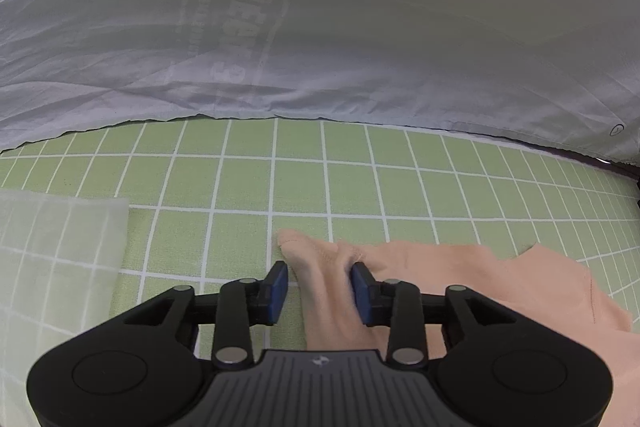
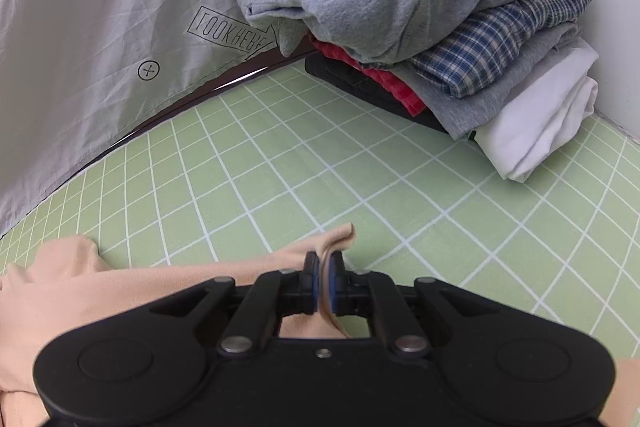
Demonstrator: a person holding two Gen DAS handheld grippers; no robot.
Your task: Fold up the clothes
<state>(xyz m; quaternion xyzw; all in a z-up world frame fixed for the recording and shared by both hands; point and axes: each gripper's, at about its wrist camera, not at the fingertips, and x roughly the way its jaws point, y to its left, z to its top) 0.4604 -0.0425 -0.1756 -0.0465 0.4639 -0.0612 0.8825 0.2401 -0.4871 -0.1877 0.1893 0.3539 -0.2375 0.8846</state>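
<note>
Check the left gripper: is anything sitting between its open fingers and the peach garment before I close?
Nothing visible is in the way. The left gripper is open with a fold of the peach garment already lying between its blue pads. The right gripper is shut on another corner of it.

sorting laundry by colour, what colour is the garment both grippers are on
Peach-orange garment, plain, clearest in the left wrist view.

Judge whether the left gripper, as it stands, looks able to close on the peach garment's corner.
Probably yes. The left gripper is open, and a fold of the peach garment already lies between its blue pads on the green grid cloth. Nothing blocks the gap; the right gripper holds another corner.
</note>
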